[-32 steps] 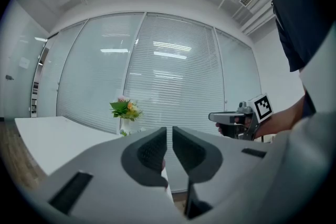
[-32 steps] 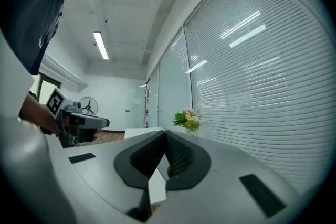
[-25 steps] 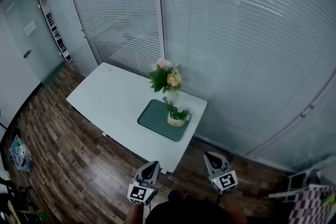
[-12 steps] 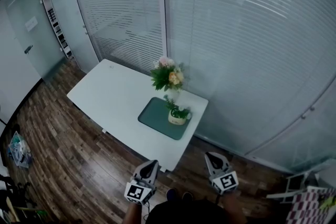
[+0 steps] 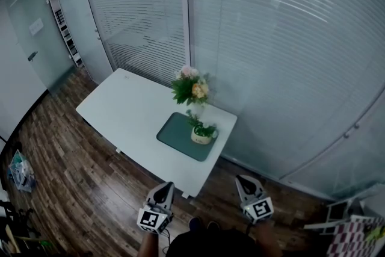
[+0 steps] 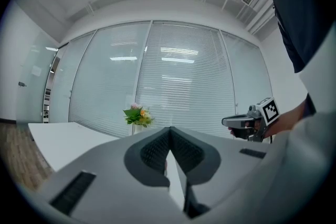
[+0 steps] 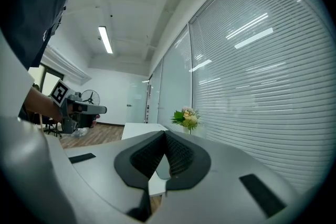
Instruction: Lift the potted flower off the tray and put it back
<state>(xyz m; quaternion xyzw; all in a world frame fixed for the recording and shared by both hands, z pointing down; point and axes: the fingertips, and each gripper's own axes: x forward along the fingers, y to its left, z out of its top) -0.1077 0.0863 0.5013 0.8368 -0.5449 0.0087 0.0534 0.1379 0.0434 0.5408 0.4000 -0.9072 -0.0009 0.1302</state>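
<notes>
In the head view the person stands at the near corner of a white table (image 5: 123, 108), on the wood floor (image 5: 66, 171), with both grippers held low, close to the body and short of the table edge. The left gripper (image 5: 163, 188) and the right gripper (image 5: 243, 182) are well apart, each pointing toward the table, marker cubes facing up. The pot (image 5: 203, 133) sits on the far right part of a green tray (image 5: 173, 132), which lies near the table's right end; a bouquet (image 5: 191, 88) stands just behind the tray, by the glass wall (image 5: 277, 57) with its blinds. A door (image 5: 27, 48) and shelves (image 5: 60, 30) are at the left. The left gripper view looks about level: its jaws are pressed together with nothing between them. Above them shows the bouquet, the table top runs off to the left, and a hand (image 6: 270, 126) holds the right gripper out at the right. The pot cannot be made out here. The right gripper view tips slightly down: its jaws also meet, empty. Past them lie the table edge and the bouquet beside the blinds, with the left gripper at the far left, a fan (image 7: 88, 96) behind it and a strip light (image 7: 105, 39) on the ceiling.
</notes>
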